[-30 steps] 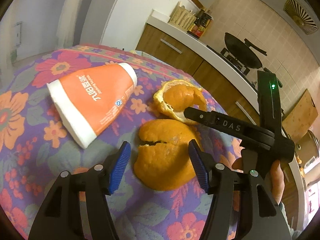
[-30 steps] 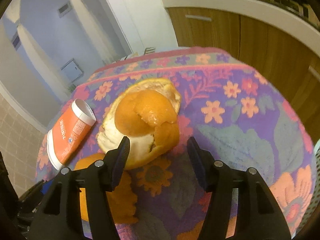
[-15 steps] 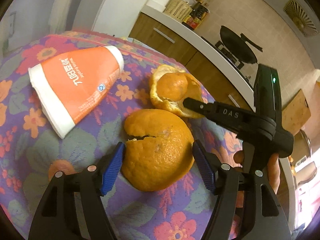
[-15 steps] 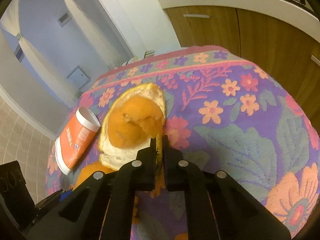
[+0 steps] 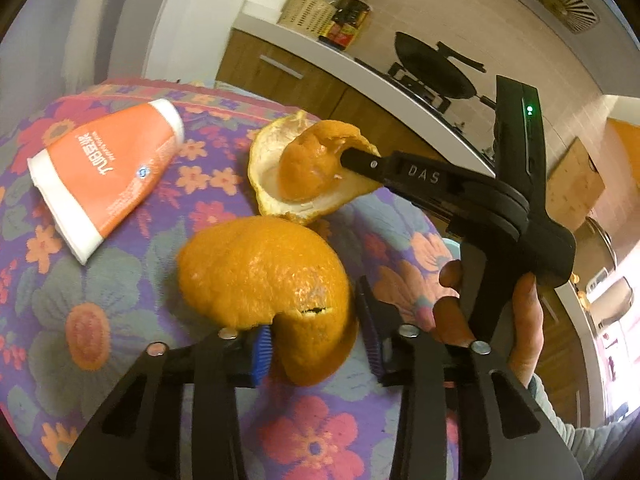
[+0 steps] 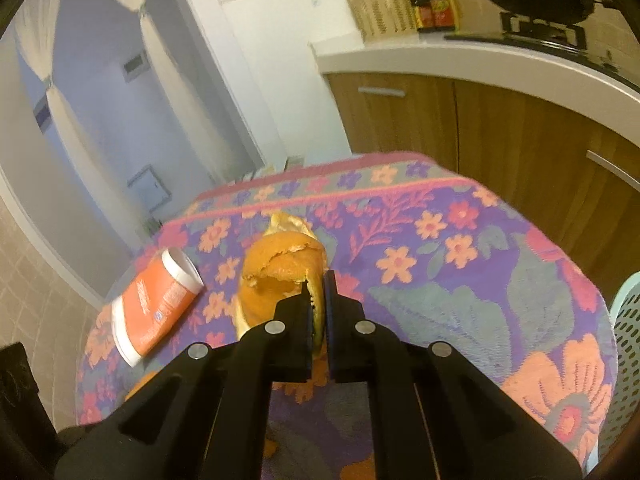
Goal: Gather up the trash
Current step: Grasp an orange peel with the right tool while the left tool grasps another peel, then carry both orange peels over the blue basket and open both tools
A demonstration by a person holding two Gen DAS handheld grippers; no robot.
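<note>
A domed orange peel (image 5: 260,276) lies on the floral tablecloth (image 5: 92,320). My left gripper (image 5: 316,348) is closing on its near lobe, and the blue pads (image 5: 260,354) sit against both sides of it. Behind it, a curled orange peel (image 5: 304,172) with white pith is tilted up. My right gripper (image 5: 352,158) is shut on its rim, which shows pinched between the pads in the right wrist view, where the gripper (image 6: 319,300) holds the curled peel (image 6: 280,272). A flattened orange-and-white paper cup (image 5: 104,184) lies to the left, seen as the cup (image 6: 156,304) from the right.
A person's hand (image 5: 524,320) holds the right gripper. A pale green perforated basket (image 6: 624,360) stands off the table's right edge. Behind are wooden cabinets (image 6: 500,128), a white counter (image 5: 360,76) and a black wok (image 5: 436,68) on the stove.
The right gripper shut on the curled peel's rim and tipped it up. The left gripper moved forward around the domed peel, and its jaws narrowed onto the near lobe, which folded.
</note>
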